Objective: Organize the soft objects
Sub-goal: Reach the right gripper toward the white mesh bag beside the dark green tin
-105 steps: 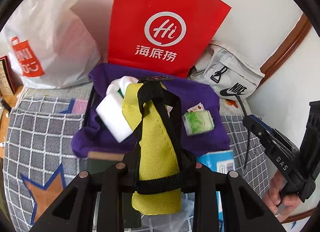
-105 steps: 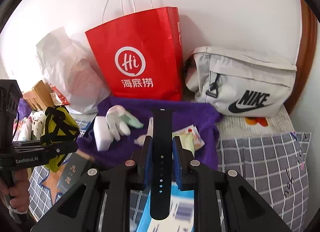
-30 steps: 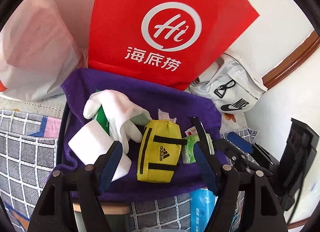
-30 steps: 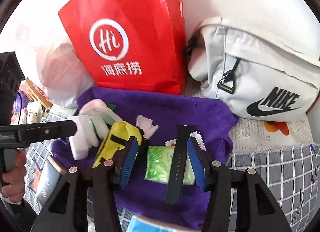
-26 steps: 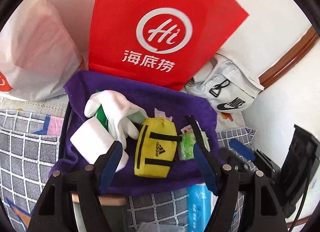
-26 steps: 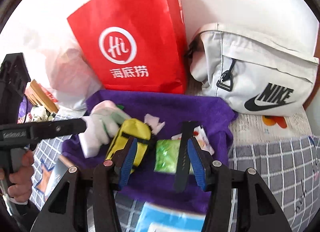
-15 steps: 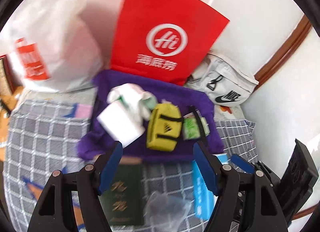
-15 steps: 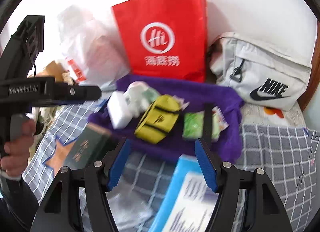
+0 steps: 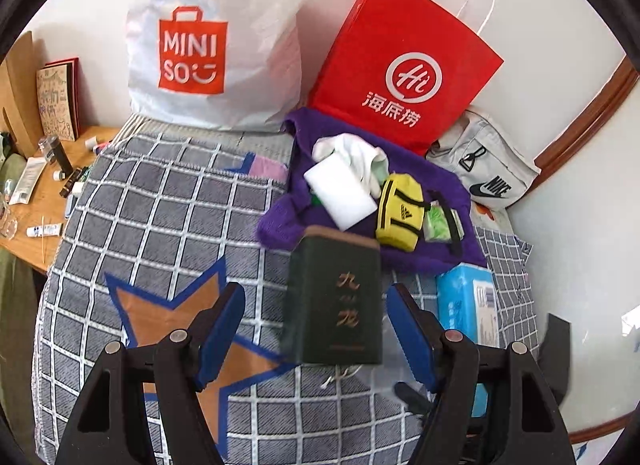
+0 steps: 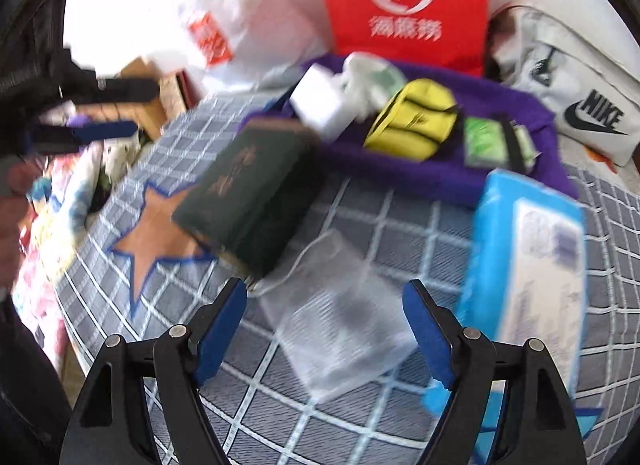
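Ahead of both grippers, the purple towel (image 9: pixel 432 185) carries the yellow Adidas pouch (image 9: pixel 399 211), white sponge (image 9: pixel 340 197) and glove. Left gripper (image 9: pixel 316 319) and right gripper (image 10: pixel 325 319) gape, released, holding nothing. The next pick looks like the clear mesh pouch (image 10: pixel 340 321) between the right jaws. Bags read MINISO, Hi, NIKE.
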`<state>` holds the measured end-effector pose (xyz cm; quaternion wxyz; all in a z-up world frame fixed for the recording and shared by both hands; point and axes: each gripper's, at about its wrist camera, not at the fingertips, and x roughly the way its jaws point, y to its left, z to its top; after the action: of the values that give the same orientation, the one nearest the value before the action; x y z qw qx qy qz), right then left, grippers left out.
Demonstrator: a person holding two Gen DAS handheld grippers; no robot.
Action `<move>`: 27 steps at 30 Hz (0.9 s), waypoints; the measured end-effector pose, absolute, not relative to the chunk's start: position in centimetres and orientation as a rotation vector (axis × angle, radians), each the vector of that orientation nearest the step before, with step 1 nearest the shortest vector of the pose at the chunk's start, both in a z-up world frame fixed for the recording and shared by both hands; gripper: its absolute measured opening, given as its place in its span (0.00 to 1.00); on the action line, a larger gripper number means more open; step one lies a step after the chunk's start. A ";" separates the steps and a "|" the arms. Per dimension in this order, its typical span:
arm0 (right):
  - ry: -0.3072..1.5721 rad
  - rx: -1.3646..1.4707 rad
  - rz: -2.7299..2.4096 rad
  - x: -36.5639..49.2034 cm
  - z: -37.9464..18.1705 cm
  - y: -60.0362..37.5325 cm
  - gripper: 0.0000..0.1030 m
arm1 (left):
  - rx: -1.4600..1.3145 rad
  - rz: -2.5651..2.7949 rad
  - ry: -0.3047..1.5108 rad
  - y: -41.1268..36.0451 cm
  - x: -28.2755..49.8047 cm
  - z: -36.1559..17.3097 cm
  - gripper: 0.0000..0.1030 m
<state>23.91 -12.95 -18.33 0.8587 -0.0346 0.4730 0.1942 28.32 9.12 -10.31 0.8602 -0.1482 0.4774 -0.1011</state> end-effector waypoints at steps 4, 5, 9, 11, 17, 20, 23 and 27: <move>1.025 -0.189 0.330 23.5 -20.8 -10.6 0.78 | -0.314 -0.223 1.014 9.7 27.7 -11.4 0.69; 1.003 -0.216 0.304 23.2 -21.0 -10.2 0.78 | -0.314 -0.227 1.017 9.7 27.6 -11.6 0.69; 0.965 -0.310 0.239 22.3 -22.0 -9.3 0.77 | -0.312 -0.241 1.031 9.8 27.6 -12.4 0.69; 0.975 -0.294 0.240 22.3 -22.0 -9.5 0.78 | -0.315 -0.247 1.031 9.8 27.6 -12.6 0.69; 1.002 -0.255 0.304 21.8 -22.0 -10.0 0.56 | -0.332 -0.275 1.048 9.2 27.4 -13.6 0.69; 1.006 -0.241 0.304 22.0 -21.8 -10.1 0.44 | -0.344 -0.282 1.063 9.2 27.2 -14.3 0.69; 1.028 -0.194 0.320 22.0 -21.7 -10.7 0.09 | -0.360 -0.285 1.070 9.3 26.9 -14.7 0.69; 1.038 -0.147 0.337 21.3 -21.6 -11.4 0.04 | -0.372 -0.288 1.068 9.5 26.2 -14.7 0.69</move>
<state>21.33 -11.43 -21.59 0.8523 -0.0699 0.4930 0.1602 26.18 9.51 -14.68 0.8346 -0.1757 0.5040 -0.1362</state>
